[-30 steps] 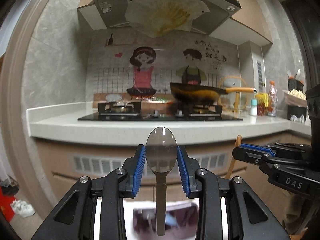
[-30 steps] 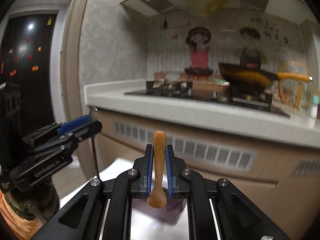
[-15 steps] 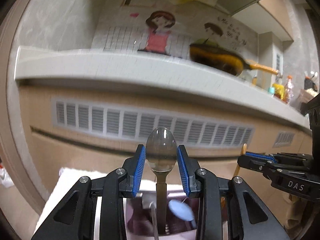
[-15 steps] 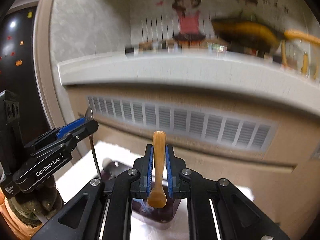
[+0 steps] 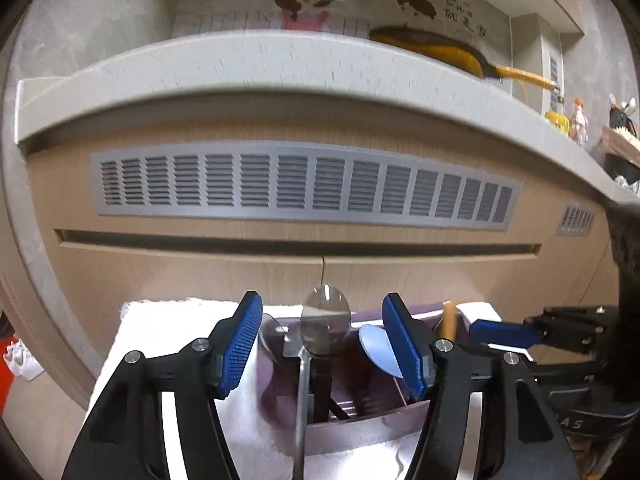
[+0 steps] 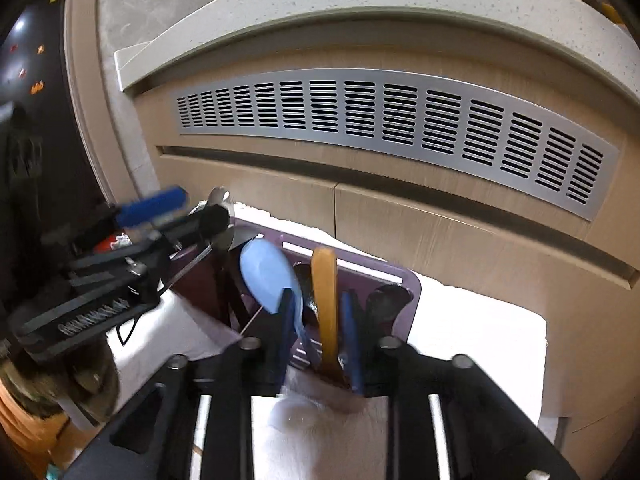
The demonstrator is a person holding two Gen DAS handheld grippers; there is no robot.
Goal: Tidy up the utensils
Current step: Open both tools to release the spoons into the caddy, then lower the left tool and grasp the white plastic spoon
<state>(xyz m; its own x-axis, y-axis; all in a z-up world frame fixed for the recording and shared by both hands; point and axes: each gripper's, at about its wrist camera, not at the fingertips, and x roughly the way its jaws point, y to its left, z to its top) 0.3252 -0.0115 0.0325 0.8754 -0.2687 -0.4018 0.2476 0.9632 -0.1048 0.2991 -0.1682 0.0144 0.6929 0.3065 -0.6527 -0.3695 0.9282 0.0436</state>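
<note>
A purple utensil holder (image 5: 352, 428) (image 6: 404, 280) stands on a white cloth (image 5: 168, 344) (image 6: 472, 332). My left gripper (image 5: 326, 336) is open above it. A metal spoon (image 5: 325, 322) stands bowl up between its spread fingers, handle down in the holder. A light blue spoon (image 5: 376, 350) (image 6: 270, 276) and another metal spoon (image 5: 272, 338) also stand in the holder. My right gripper (image 6: 320, 328) is open with a small gap. A wooden utensil (image 6: 326, 304) (image 5: 447, 320) stands between its fingers, lower end in the holder. The left gripper also shows in the right wrist view (image 6: 160, 216).
The beige cabinet front (image 5: 280, 264) with a grey vent grille (image 5: 304, 184) (image 6: 400, 120) stands just behind the holder. The stone countertop edge (image 5: 256, 64) overhangs above, with a yellow pan (image 5: 436, 52) on it. Bottles and containers (image 5: 576, 124) stand at the far right.
Both grippers have dropped from counter height to the holder. The left fingers have spread wide off the metal spoon. The right fingers have loosened around the wooden utensil, now in the holder.
</note>
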